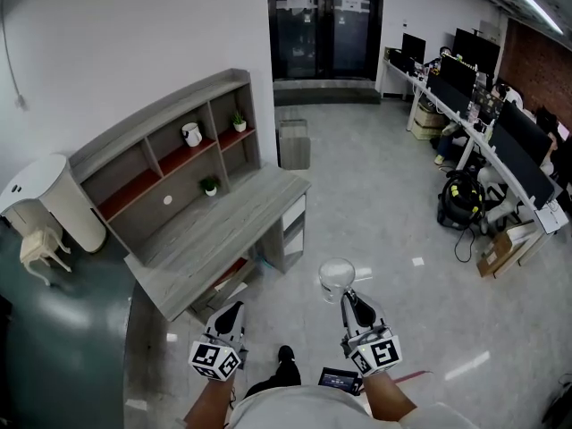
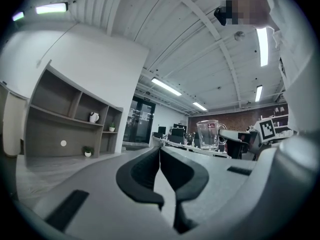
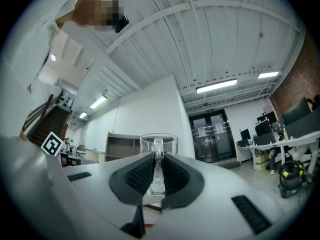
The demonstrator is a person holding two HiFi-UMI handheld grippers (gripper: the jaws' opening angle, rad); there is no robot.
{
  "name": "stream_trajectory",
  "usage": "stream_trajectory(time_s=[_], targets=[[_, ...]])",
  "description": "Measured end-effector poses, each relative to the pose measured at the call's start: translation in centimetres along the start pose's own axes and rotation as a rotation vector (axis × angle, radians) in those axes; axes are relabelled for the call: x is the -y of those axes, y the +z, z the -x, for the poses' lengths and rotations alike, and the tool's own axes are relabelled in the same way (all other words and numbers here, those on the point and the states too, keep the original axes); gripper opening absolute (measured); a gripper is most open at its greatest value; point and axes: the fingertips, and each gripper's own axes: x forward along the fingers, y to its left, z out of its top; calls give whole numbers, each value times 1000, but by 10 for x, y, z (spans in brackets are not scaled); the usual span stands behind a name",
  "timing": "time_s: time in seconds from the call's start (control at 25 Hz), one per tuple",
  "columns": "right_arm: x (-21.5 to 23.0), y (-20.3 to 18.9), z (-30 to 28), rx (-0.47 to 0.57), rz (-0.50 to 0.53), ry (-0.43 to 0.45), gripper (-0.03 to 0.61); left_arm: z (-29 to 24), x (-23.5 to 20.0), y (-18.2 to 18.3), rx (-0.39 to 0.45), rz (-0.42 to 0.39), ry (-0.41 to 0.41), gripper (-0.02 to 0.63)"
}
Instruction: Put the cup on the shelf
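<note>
Pinching cup [image 3: 168, 144] handle, right gripper [image 3: 157, 160], unclear overhead

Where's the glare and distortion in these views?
Head view: barrel warp bows the shelf, bright glints on the floor. Left gripper view: dark round vignette, lamp blown out. Right gripper view: same vignette, cup sharp, edges stretched.

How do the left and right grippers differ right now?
The right gripper is shut on the handle of the glass cup; the left gripper is shut on nothing. In the head view the right gripper hangs over the floor, while the left gripper appears nearer the desk. Both are shut and point forward.
</note>
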Motion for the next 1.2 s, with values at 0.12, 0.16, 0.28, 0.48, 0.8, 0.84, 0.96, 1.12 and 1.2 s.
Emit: stream_trajectory(time_s=[0.12,0.16,0.28,0.48,0.8,0.84,0.96,1.12,1.2], targets=[[13,-5,-27,-2,-4,-5,44,-27,-18,5,1,0,-4,12],[18,-7,-36,-4,-11,-4,44,-36,-24,7,2,0,-4,12],[31,-13,-64,-14,-19,-7,44,-63,-42,11,-1,4,-8,12],[50,-17,-119,-11,-2,4,44,-113,-74,16,-2,9,-28,12],[70,-25,-196,-3,31,30,44,-178,-122,27,26,8,-42,12],[72,-25,-203,-3,40,32,44,-184,-126,29,30,7,-44,12],[75,-28,-222,-7,58,44,44,-200,-139,34,42,4,-44,12],[80,-36,-243,-16,53,51,44,-220,-152,32,45,13,-45,12],[83,-41,-252,-22,54,54,44,-229,-160,26,35,22,-45,12]])
